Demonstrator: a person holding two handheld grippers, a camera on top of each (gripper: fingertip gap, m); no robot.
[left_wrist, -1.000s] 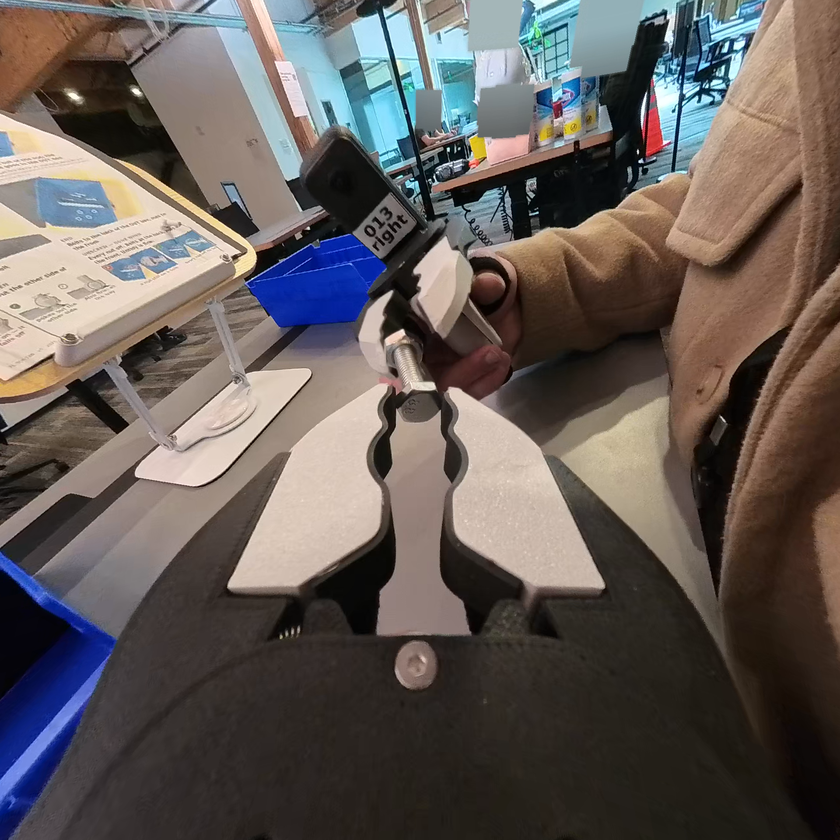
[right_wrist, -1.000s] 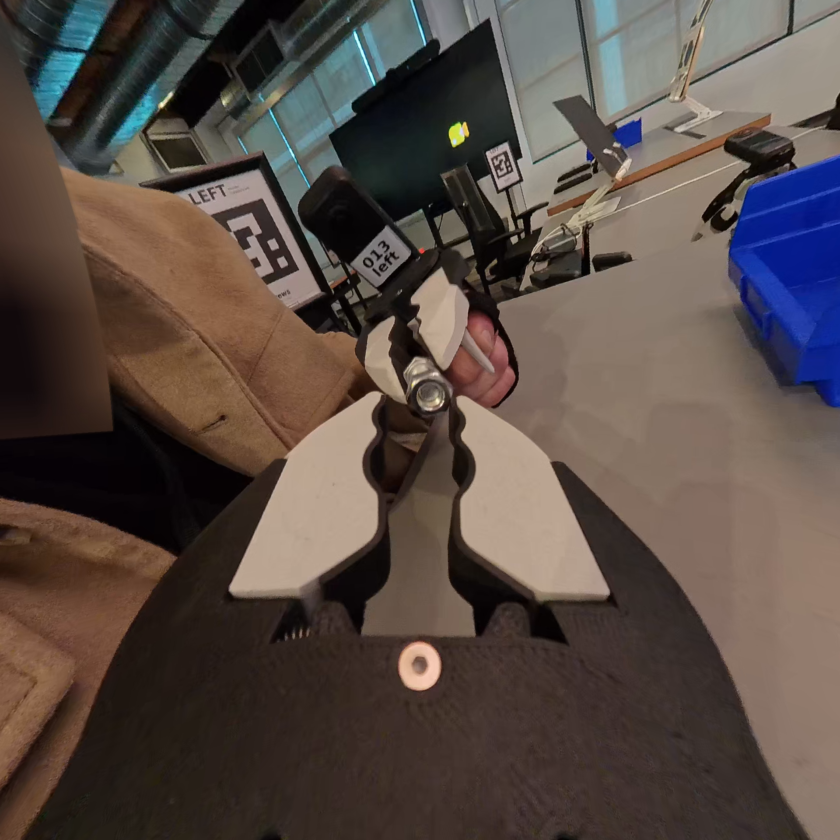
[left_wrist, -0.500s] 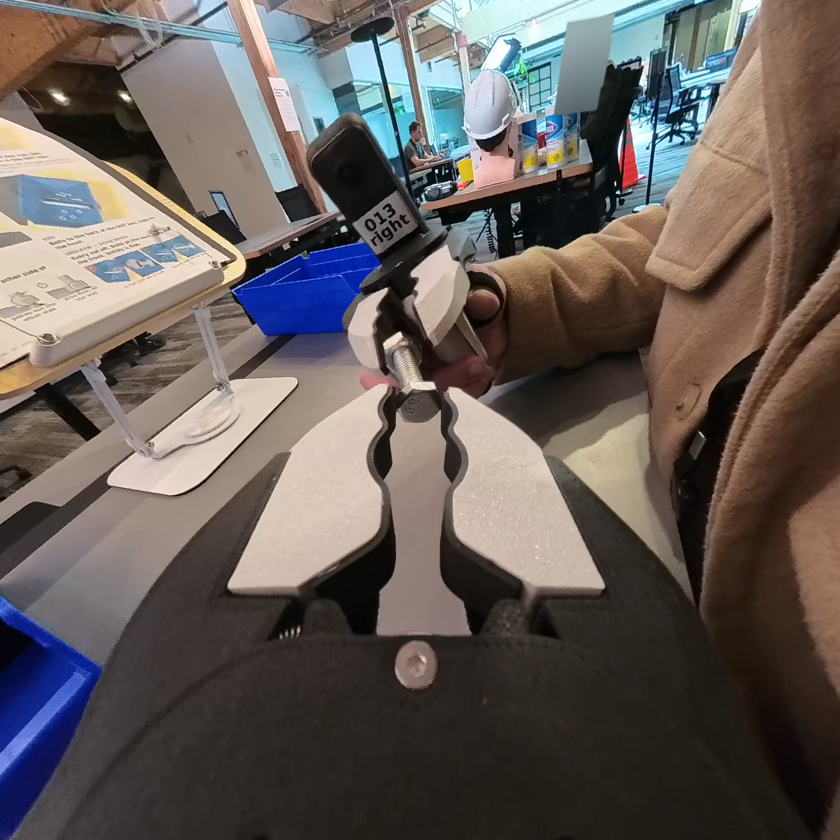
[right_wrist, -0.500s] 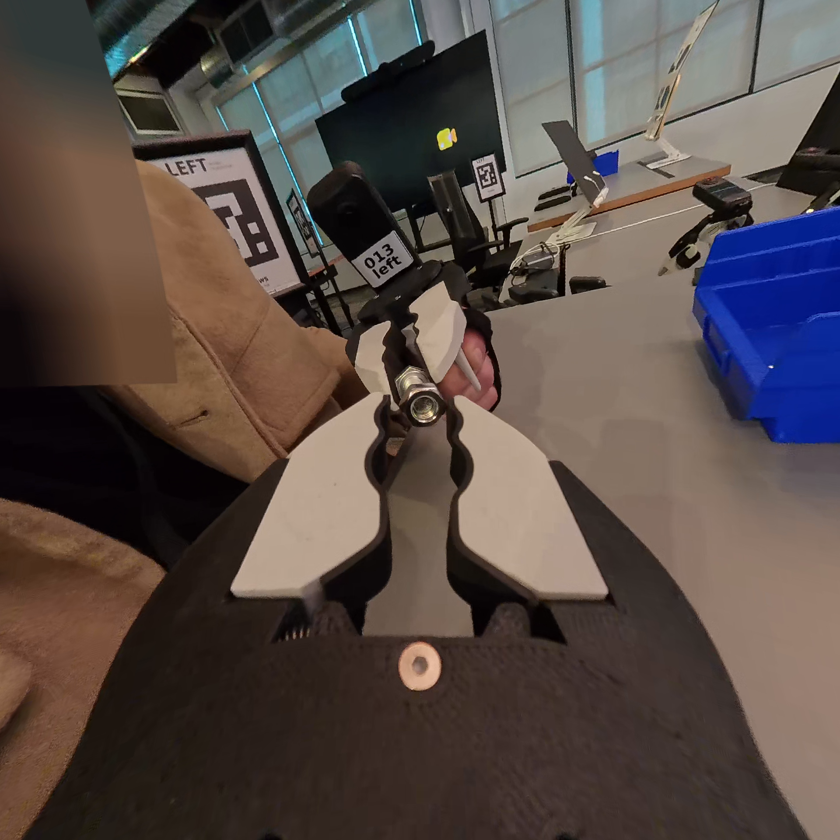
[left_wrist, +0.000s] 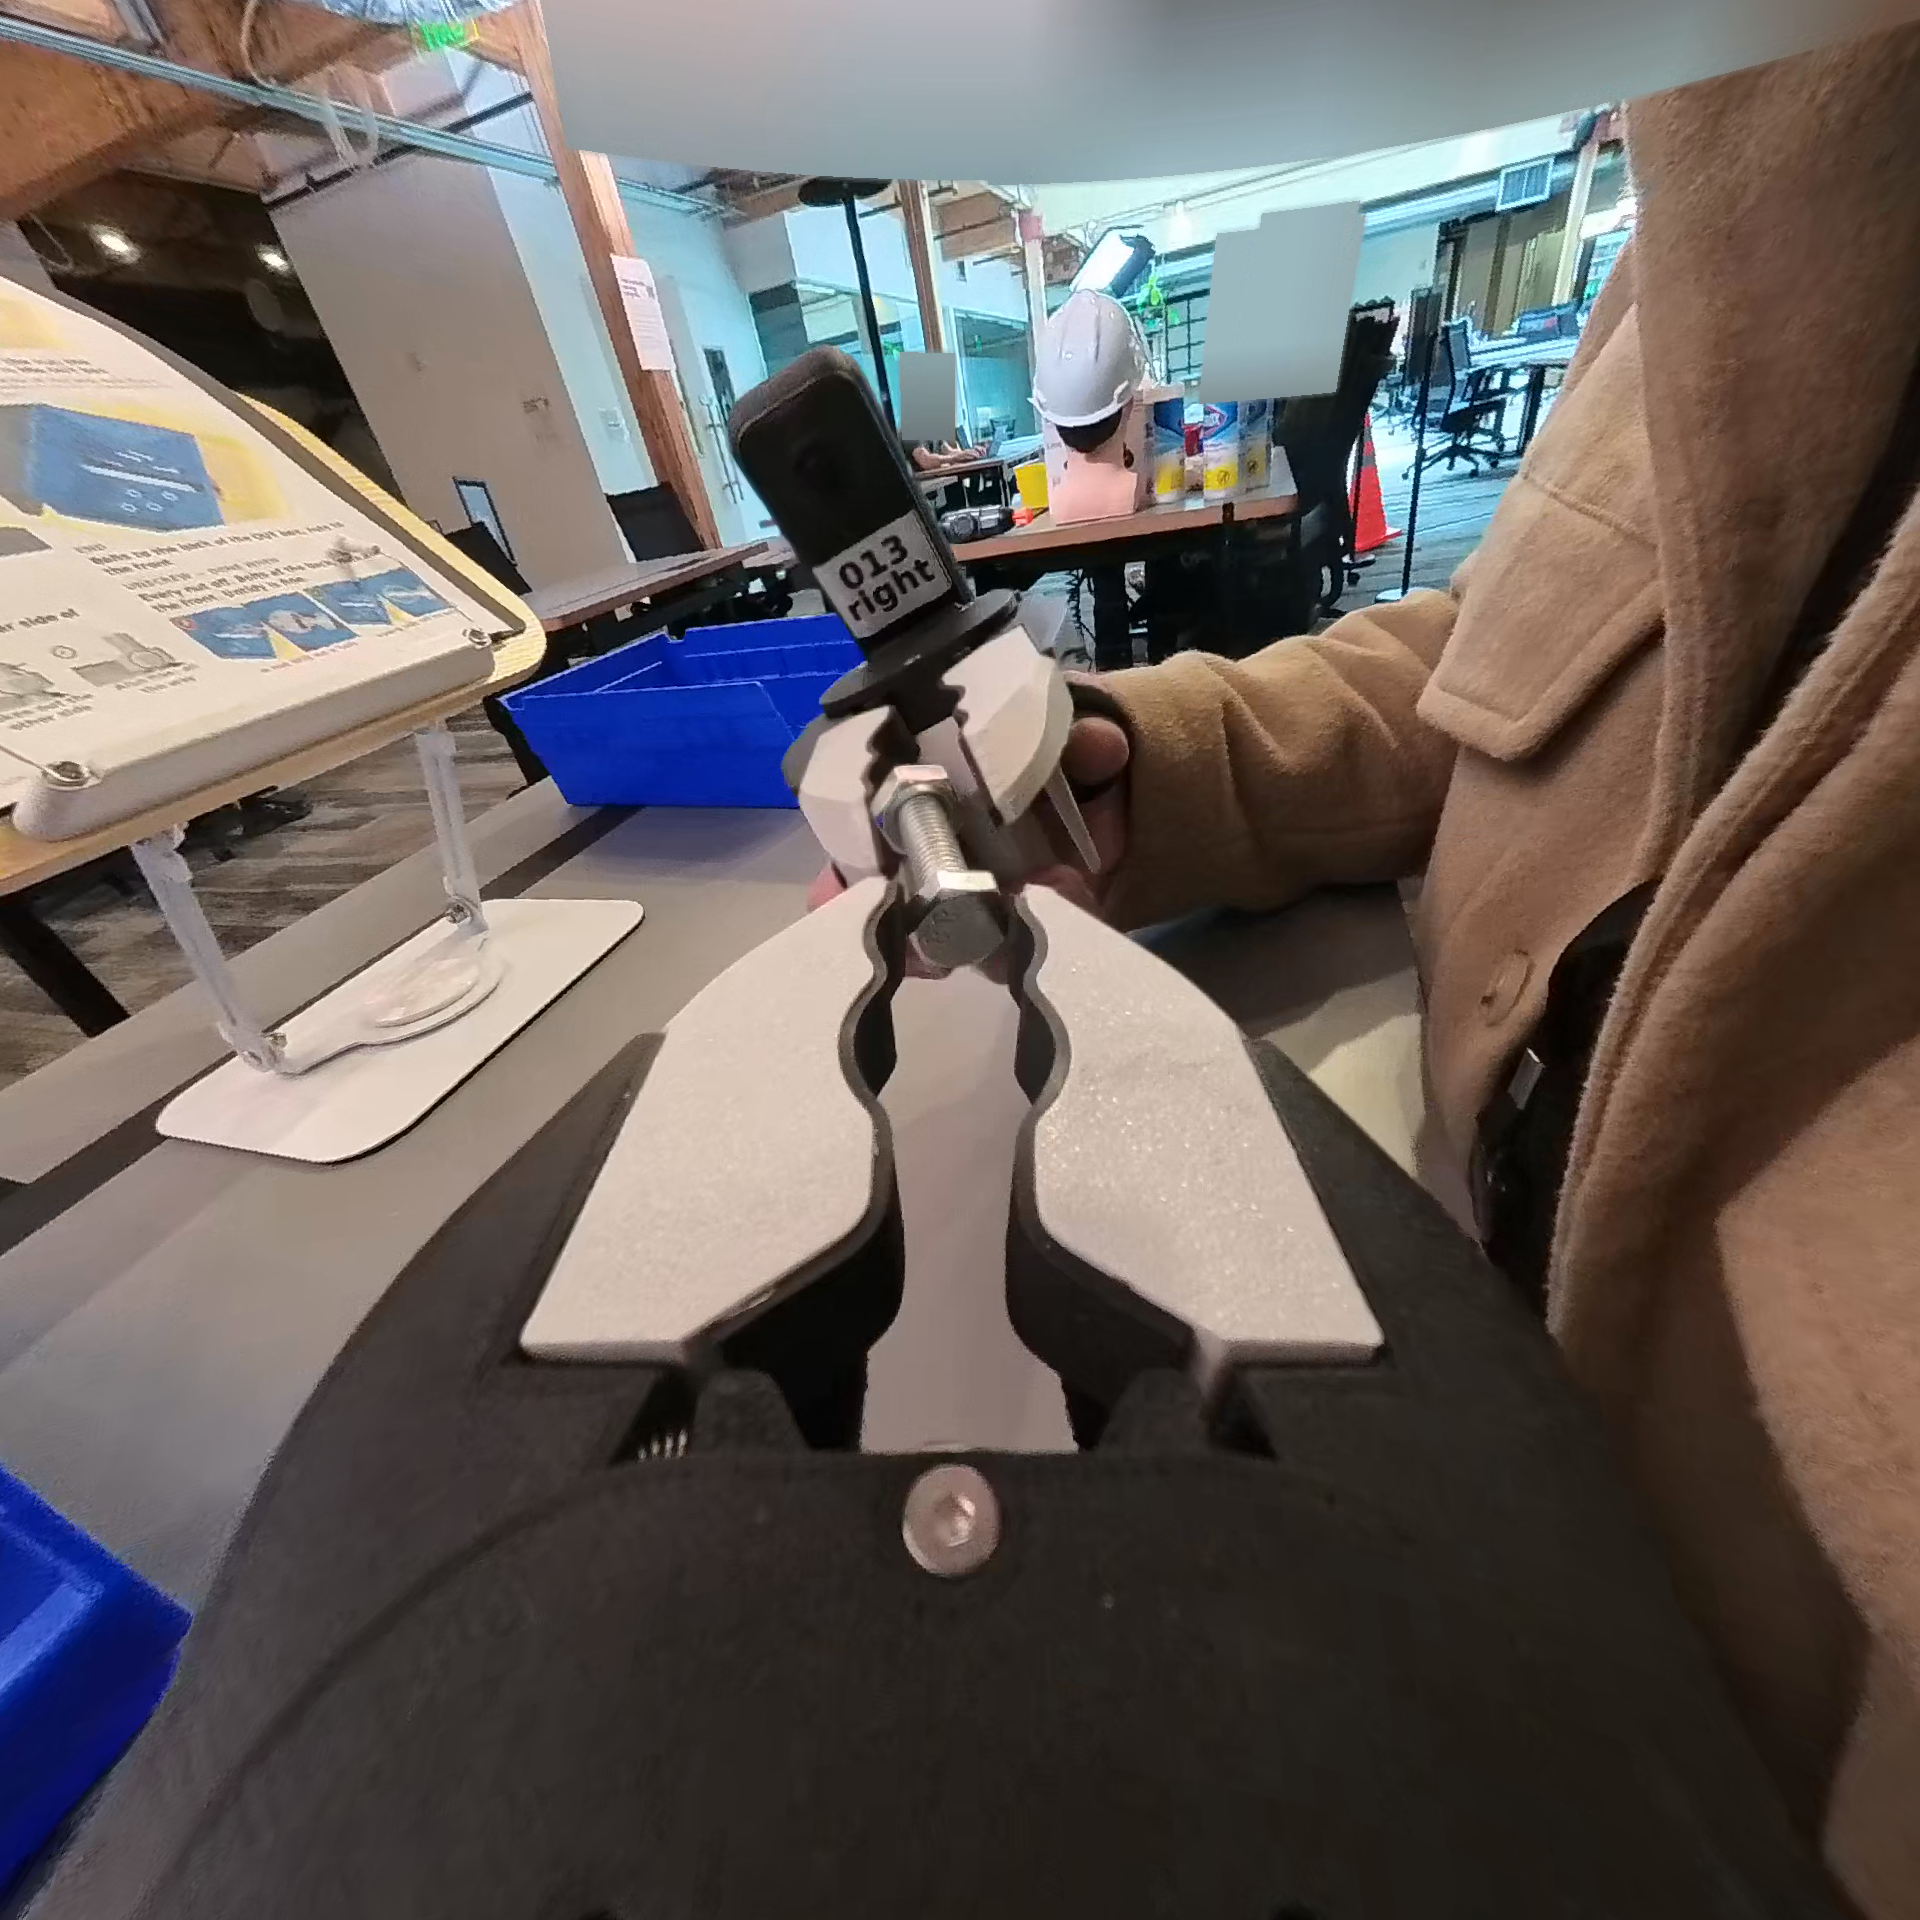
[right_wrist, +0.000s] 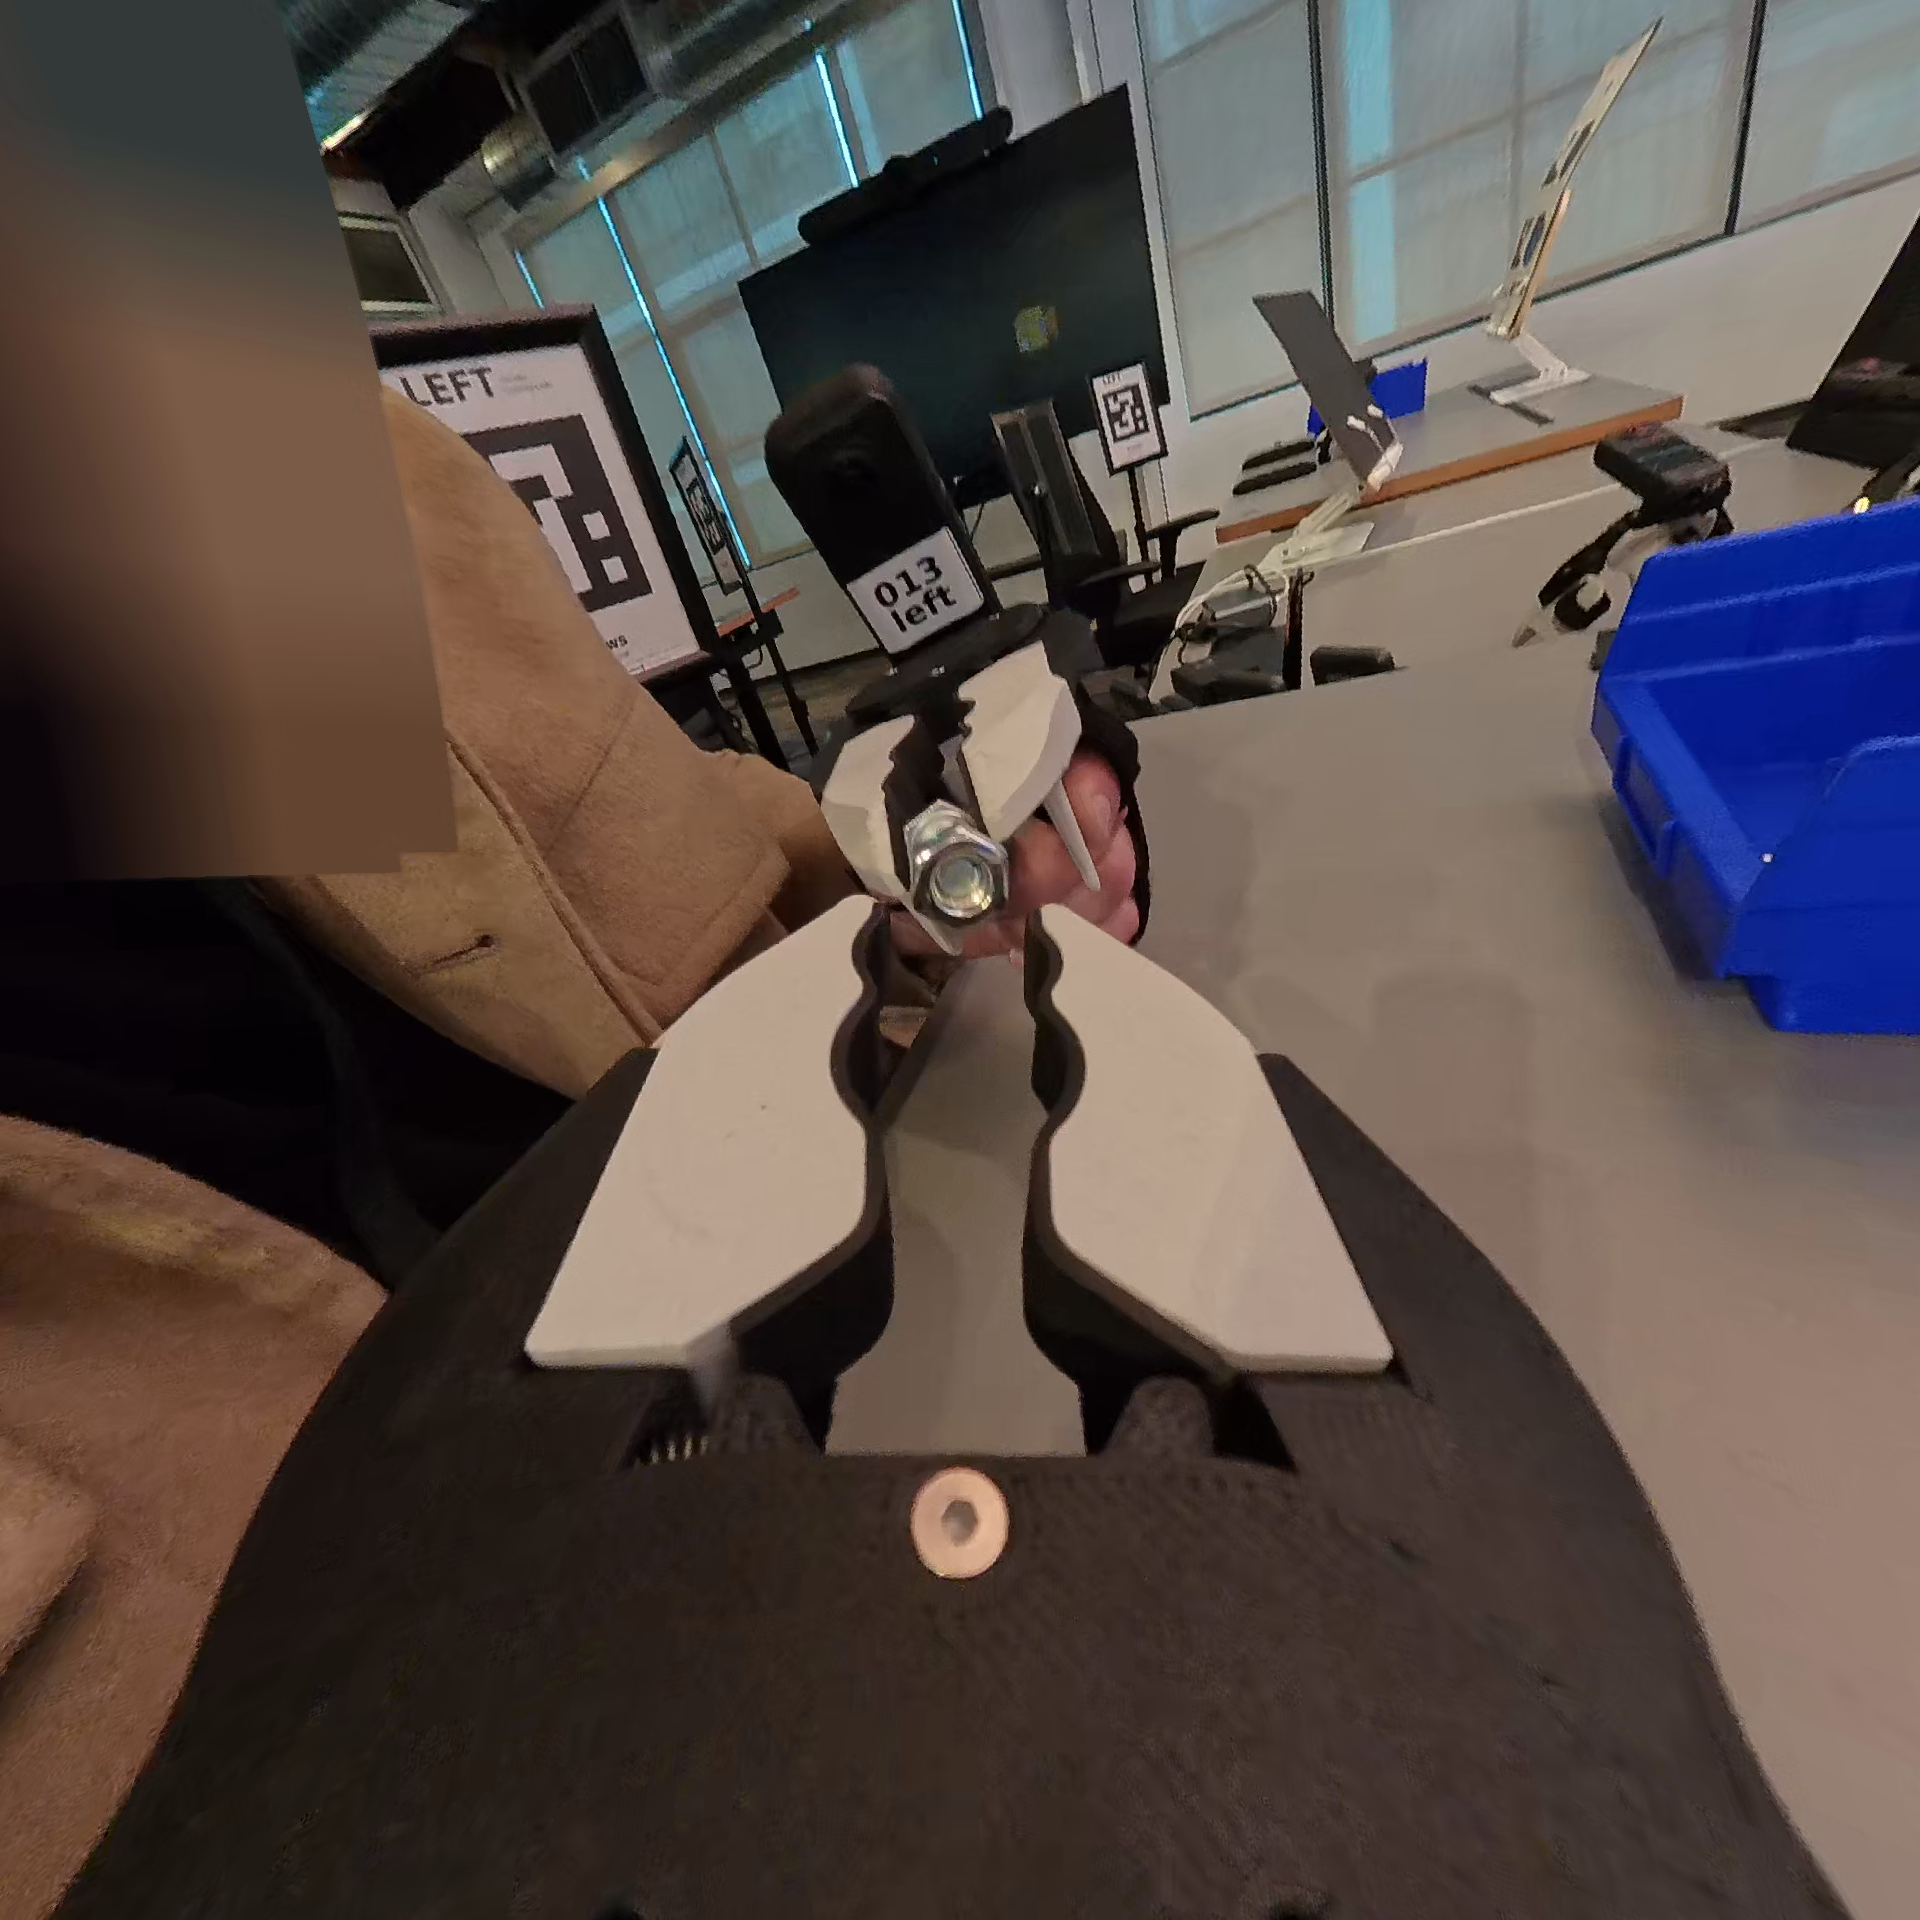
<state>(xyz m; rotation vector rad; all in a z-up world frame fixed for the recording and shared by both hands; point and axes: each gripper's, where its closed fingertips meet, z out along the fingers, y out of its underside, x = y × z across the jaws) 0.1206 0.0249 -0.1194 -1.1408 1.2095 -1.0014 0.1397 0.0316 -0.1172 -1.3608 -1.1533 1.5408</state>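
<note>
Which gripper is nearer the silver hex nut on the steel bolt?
Right: right gripper pinches the silver hex nut; left gripper clamps the steel bolt's head, at the other end.

A blue bin (left_wrist: 62, 1621) is cropped at eight o'clock; the instruction board (left_wrist: 187, 582) is cropped at nine o'clock, its print blurred.

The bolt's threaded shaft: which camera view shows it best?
The left wrist view. There the bolt lies lengthwise, so its threads show between the hex head at the left gripper and the nut. The right wrist view sees it end-on: only the nut and the tip show.
</note>
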